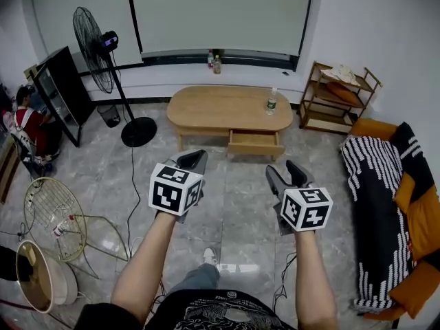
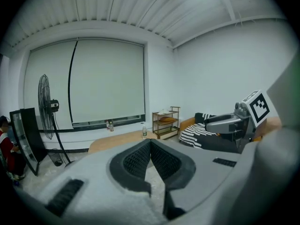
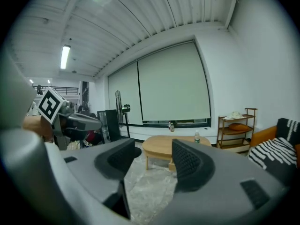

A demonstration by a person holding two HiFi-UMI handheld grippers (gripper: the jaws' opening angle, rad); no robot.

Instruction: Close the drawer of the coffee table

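The oval wooden coffee table [image 1: 220,107] stands ahead on the grey tiled floor. Its drawer [image 1: 256,143] is pulled out on the near side, toward the right end. A small bottle [image 1: 271,102] stands on the top above it. Both grippers are held in the air well short of the table. My left gripper [image 1: 194,159] is shut, its ribbed pads meeting at the tips [image 2: 150,143] with nothing between. My right gripper [image 1: 288,174] stands open and empty; the table [image 3: 161,144] shows through the gap between its fingers [image 3: 187,161].
A standing fan [image 1: 103,53] and a black panel [image 1: 65,88] are at the back left, near a seated person [image 1: 27,126]. A fan grille [image 1: 51,218] lies on the floor to the left. On the right are a wooden shelf [image 1: 337,98] and a sofa with a striped blanket [image 1: 378,205].
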